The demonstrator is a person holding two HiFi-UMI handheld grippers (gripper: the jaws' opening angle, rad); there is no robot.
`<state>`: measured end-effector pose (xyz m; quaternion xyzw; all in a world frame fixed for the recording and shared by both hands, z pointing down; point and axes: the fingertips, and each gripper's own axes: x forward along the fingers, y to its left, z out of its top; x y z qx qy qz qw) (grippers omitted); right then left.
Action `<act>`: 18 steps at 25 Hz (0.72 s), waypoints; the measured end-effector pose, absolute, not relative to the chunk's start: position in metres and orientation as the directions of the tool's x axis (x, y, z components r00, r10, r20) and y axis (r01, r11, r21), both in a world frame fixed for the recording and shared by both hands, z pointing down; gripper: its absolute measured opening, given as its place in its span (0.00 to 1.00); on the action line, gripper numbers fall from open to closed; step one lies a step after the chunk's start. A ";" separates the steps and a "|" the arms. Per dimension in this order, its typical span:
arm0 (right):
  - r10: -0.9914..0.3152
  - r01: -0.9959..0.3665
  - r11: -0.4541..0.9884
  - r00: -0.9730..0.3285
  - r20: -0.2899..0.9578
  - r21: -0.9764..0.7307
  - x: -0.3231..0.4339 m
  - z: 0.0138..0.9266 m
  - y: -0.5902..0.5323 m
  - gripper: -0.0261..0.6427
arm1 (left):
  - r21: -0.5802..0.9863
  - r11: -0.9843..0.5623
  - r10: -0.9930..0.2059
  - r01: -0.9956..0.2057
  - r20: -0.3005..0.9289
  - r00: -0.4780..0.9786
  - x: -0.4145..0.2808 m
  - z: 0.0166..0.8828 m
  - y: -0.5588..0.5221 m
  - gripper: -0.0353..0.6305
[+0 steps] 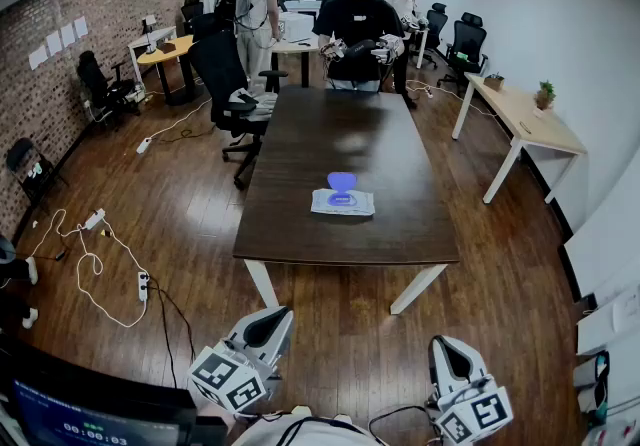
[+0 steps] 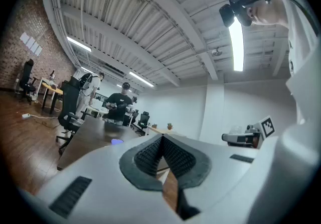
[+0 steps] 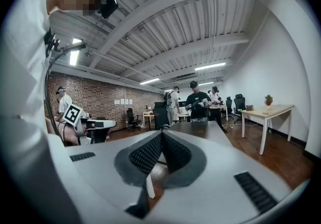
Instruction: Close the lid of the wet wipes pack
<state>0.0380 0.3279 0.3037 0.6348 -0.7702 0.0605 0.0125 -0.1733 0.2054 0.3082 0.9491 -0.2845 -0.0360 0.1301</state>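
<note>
On table (image 1: 300, 149), wipes pack (image 1: 342, 202), lid (image 1: 341, 181) up

This is an office. A long dark surface (image 1: 340, 139) stands in the middle, with light desks (image 1: 530, 124) at the right and upper left. Black office chairs (image 1: 468, 42) sit near them. White papers (image 1: 58, 42) hang on the brick wall (image 1: 100, 4) at the left.

A long dark table (image 1: 300, 224) fills the middle of the wooden floor (image 1: 200, 194). A person in black (image 1: 358, 24) stands at its far end. An office chair (image 1: 225, 74) sits beside its left edge. At the right, a light desk (image 1: 540, 129) bears a potted plant (image 1: 545, 92). White cables (image 1: 95, 274) trail near the brick wall (image 1: 90, 4).
</note>
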 end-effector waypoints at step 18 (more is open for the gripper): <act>-0.980 -0.985 0.155 -0.163 0.116 -0.070 0.022 0.309 0.319 0.05 | 0.282 -0.803 -0.543 -0.525 0.014 0.839 -0.202 0.319 0.189 0.05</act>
